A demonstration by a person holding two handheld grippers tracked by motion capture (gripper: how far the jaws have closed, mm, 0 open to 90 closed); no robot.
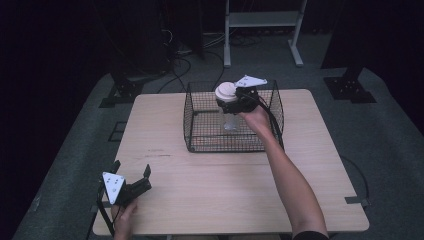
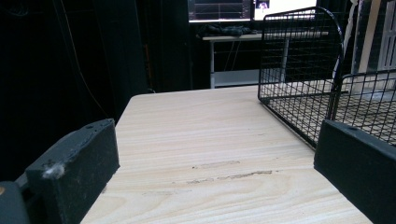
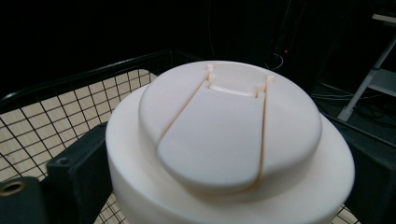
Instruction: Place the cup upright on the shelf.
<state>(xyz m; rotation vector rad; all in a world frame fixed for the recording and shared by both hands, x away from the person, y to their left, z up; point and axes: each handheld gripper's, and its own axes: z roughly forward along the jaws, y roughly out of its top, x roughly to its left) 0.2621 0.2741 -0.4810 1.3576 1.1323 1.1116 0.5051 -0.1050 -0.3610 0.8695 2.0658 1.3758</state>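
Pinching white-lidded bottle, seemingly, right tongs over wire basket; left tongs spread

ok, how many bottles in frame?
1. A clear bottle with a white flip-top cap, held by the right gripper over the wire basket. Nothing else on the table looks like one; the left gripper is empty.

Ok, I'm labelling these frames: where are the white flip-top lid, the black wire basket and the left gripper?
white flip-top lid (image 3: 219,140), right gripper view, flap centre
black wire basket (image 1: 227,146), high view, near wall
left gripper (image 1: 132,171), high view, between open jaw tips
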